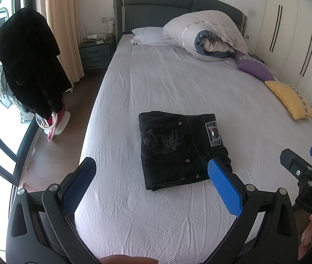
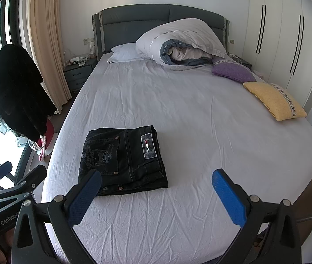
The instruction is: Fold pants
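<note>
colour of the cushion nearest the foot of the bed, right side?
Yellow cushion, with a patterned grey-and-white band along one edge. Clearest in the right wrist view.

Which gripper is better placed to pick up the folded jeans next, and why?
Probably the left gripper. In its view the black jeans lie almost centred ahead of its open jaws, while in the right gripper's view they sit off towards its left finger.

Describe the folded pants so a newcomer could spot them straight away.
On the bed with the pale sheet, look near the foot end, toward the window side. The folded black jeans lie there as a compact rectangle, the only dark item on the sheet, with an embroidered back pocket.
</note>
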`<state>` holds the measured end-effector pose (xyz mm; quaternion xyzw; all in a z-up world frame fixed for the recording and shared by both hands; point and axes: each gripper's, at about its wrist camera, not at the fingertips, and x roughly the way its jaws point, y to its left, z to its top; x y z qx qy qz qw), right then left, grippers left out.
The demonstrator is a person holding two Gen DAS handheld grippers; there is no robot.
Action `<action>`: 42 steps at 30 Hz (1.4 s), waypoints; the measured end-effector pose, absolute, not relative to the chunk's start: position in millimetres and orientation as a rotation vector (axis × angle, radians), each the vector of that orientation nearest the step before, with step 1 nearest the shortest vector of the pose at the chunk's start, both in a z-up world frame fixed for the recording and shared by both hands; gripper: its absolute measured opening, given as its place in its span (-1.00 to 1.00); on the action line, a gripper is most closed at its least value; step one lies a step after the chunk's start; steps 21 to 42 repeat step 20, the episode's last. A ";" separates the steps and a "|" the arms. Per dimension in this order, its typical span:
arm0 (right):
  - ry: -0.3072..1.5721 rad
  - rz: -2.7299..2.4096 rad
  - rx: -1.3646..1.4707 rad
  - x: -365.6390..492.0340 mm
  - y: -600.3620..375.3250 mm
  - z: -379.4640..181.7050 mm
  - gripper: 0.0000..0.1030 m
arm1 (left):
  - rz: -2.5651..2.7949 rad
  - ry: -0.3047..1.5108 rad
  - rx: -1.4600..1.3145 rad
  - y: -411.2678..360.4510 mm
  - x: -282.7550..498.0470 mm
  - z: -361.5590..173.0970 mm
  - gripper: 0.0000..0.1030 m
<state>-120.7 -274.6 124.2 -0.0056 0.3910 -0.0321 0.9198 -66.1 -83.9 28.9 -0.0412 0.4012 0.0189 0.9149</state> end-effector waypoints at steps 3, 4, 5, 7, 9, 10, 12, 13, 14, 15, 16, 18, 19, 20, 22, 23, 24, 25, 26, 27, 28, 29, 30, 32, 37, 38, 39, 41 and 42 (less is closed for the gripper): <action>0.804 -0.065 -0.013 -121.3 -274.3 123.9 1.00 | 0.039 0.828 -0.086 -83.7 -66.2 28.5 1.00; 0.804 -0.065 -0.012 -120.8 -275.1 124.6 1.00 | 0.039 0.828 -0.086 -84.3 -65.9 27.5 1.00; 0.804 -0.065 -0.012 -120.8 -275.3 124.7 1.00 | 0.038 0.829 -0.086 -84.4 -66.0 26.0 1.00; 0.805 -0.066 -0.012 -121.2 -274.9 124.3 1.00 | 0.039 0.834 -0.084 -85.0 -66.5 22.2 1.00; 0.805 -0.064 -0.012 -120.7 -275.6 125.2 1.00 | 0.039 0.837 -0.085 -84.9 -66.6 19.8 1.00; 0.806 -0.065 -0.013 -121.3 -275.0 124.9 1.00 | 0.040 0.839 -0.086 -85.1 -66.8 18.6 1.00; 0.806 -0.065 -0.013 -121.3 -275.4 124.9 1.00 | 0.040 0.842 -0.086 -84.8 -65.8 17.7 1.00; 0.806 -0.064 -0.012 -120.8 -276.1 125.6 1.00 | 0.039 0.844 -0.087 -85.3 -66.3 16.5 1.00; 0.806 -0.064 -0.013 -120.8 -276.2 125.8 1.00 | 0.039 0.845 -0.088 -84.9 -64.9 16.8 1.00; 0.806 -0.064 -0.013 -120.8 -276.3 125.9 1.00 | 0.040 0.845 -0.088 -84.7 -64.8 17.0 1.00; 0.807 -0.064 -0.013 -120.9 -276.3 126.0 1.00 | 0.037 0.843 -0.090 -85.3 -65.8 16.0 1.00; 0.806 -0.064 -0.012 -121.0 -276.5 126.4 1.00 | 0.037 0.841 -0.085 -84.6 -63.8 16.9 1.00; 0.806 -0.065 -0.012 -120.9 -276.7 126.6 1.00 | 0.033 0.840 -0.087 -85.4 -63.7 15.9 1.00; 0.807 -0.064 -0.011 -120.9 -277.2 126.7 1.00 | 0.032 0.839 -0.091 -85.3 -64.4 16.1 1.00; 0.807 -0.064 -0.011 -120.9 -277.2 126.7 1.00 | 0.032 0.839 -0.091 -85.3 -64.4 16.1 1.00; 0.807 -0.064 -0.011 -120.9 -277.2 126.7 1.00 | 0.032 0.839 -0.091 -85.3 -64.4 16.1 1.00; 0.807 -0.064 -0.011 -120.9 -277.2 126.7 1.00 | 0.032 0.839 -0.091 -85.3 -64.4 16.1 1.00; 0.807 -0.064 -0.011 -120.9 -277.2 126.7 1.00 | 0.032 0.839 -0.091 -85.3 -64.4 16.1 1.00; 0.807 -0.064 -0.011 -120.9 -277.2 126.7 1.00 | 0.032 0.839 -0.091 -85.3 -64.4 16.1 1.00; 0.807 -0.064 -0.011 -120.9 -277.2 126.7 1.00 | 0.032 0.839 -0.091 -85.3 -64.4 16.1 1.00; 0.807 -0.064 -0.011 -120.9 -277.2 126.7 1.00 | 0.032 0.839 -0.091 -85.3 -64.4 16.1 1.00; 0.807 -0.064 -0.011 -120.9 -277.2 126.7 1.00 | 0.032 0.839 -0.091 -85.3 -64.4 16.1 1.00; 0.807 -0.064 -0.011 -120.9 -277.2 126.7 1.00 | 0.032 0.839 -0.091 -85.3 -64.4 16.1 1.00; 0.807 -0.064 -0.011 -120.9 -277.2 126.7 1.00 | 0.032 0.839 -0.091 -85.3 -64.4 16.1 1.00; 0.807 -0.064 -0.011 -120.9 -277.2 126.7 1.00 | 0.032 0.839 -0.091 -85.3 -64.4 16.1 1.00; 0.807 -0.064 -0.011 -120.9 -277.2 126.7 1.00 | 0.032 0.839 -0.091 -85.3 -64.4 16.1 1.00; 0.807 -0.064 -0.011 -120.9 -277.2 126.7 1.00 | 0.032 0.839 -0.091 -85.3 -64.4 16.1 1.00; 0.807 -0.064 -0.011 -120.9 -277.2 126.7 1.00 | 0.032 0.839 -0.091 -85.3 -64.4 16.1 1.00; 0.807 -0.064 -0.011 -120.9 -277.2 126.7 1.00 | 0.032 0.839 -0.091 -85.3 -64.4 16.1 1.00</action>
